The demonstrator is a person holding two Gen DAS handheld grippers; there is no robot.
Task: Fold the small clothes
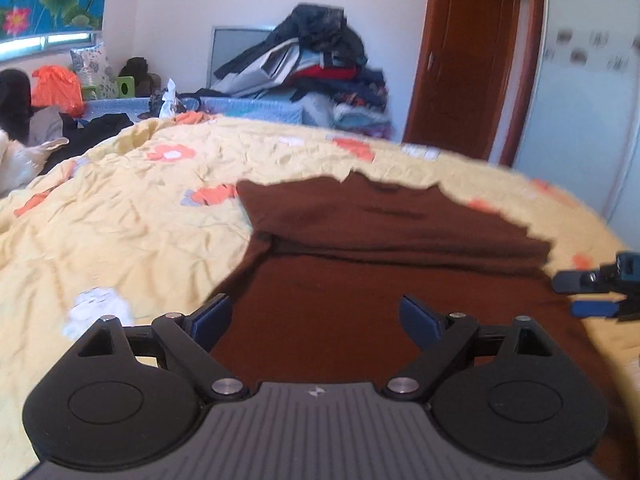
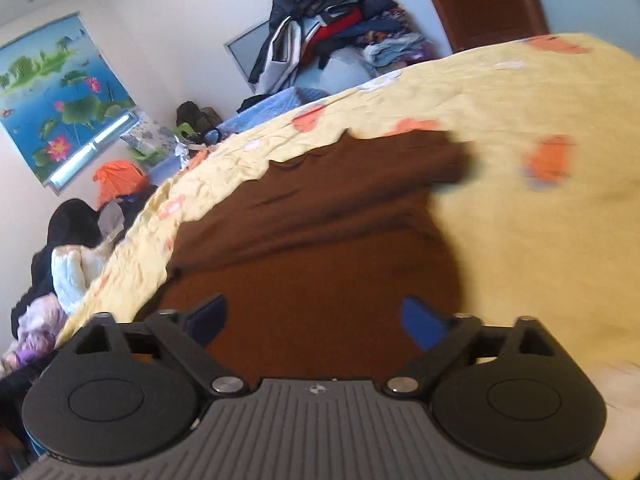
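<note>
A dark brown garment [image 1: 384,240] lies flat on the yellow flowered bedspread [image 1: 120,216], with one layer folded across its far part. My left gripper [image 1: 316,320] hangs open over the garment's near end, nothing between its blue pads. At the right edge of the left wrist view my right gripper [image 1: 580,294] shows from the side, jaws apart. In the right wrist view the same brown garment [image 2: 320,240] spreads ahead, a sleeve reaching right, and my right gripper [image 2: 316,320] stands open above the cloth with an empty gap.
A tall heap of mixed clothes [image 1: 320,68] is stacked against the far wall beside a brown door [image 1: 464,60]. More clothes and an orange bag [image 1: 56,88] lie at the left beyond the bed. A lotus picture [image 2: 60,92] hangs on the wall.
</note>
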